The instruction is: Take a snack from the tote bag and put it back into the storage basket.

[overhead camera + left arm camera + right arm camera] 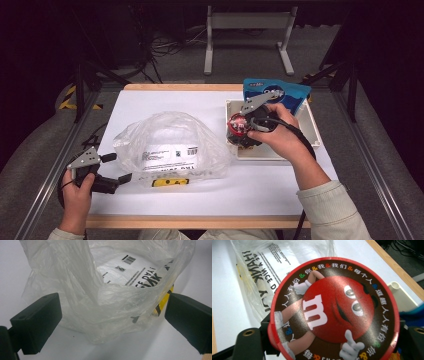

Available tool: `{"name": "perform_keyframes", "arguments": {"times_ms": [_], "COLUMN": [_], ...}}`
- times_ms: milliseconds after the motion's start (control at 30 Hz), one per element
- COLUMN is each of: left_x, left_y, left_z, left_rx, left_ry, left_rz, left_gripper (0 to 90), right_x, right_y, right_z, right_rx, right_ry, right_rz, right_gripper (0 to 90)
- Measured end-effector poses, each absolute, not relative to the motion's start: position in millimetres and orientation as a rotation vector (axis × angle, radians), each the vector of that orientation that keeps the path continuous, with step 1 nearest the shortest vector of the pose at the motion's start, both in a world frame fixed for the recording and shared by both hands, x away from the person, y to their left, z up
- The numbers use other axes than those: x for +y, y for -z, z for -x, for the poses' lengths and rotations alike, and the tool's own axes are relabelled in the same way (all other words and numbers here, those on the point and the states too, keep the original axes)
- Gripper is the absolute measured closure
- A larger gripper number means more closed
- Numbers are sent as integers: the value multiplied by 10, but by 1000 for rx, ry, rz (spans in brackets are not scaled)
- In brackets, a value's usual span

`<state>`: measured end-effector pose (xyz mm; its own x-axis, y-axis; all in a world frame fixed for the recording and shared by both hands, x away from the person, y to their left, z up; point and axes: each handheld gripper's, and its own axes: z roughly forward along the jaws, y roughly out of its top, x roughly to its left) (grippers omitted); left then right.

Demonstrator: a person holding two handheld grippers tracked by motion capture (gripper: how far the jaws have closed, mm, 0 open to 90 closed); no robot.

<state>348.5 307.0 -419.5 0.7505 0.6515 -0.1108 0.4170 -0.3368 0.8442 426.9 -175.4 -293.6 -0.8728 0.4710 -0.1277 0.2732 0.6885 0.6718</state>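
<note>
**Candy tub lifted, bag mouth loose**

The right tongs (243, 126) were clenched on a round red-lidded candy tub (334, 308) over the white plastic bin (311, 131). The left tongs (114, 167) stood released at the crumpled clear plastic bag (172, 146); its mouth probably sagged, so the tub could snag there. The white bench (260, 187) stood above grey carpet in a dark room.

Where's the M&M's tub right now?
The M&M's tub is clamped in the right tongs, at the left edge of the white tray on the table's right side, between the clear plastic bag and the blue pouch.
</note>
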Motion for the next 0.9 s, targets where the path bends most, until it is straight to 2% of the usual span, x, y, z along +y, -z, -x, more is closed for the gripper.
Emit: {"name": "perform_keyframes", "arguments": {"times_ms": [900], "left_x": [3052], "left_y": [4198], "left_z": [-3491], "left_rx": [806], "left_ry": [-303], "left_rz": [-1982], "left_gripper": [17], "right_x": [-2474], "right_y": [2917], "right_z": [-4218], "right_rx": [2535], "right_ry": [-900], "right_rz": [-743], "right_gripper": [252]}}
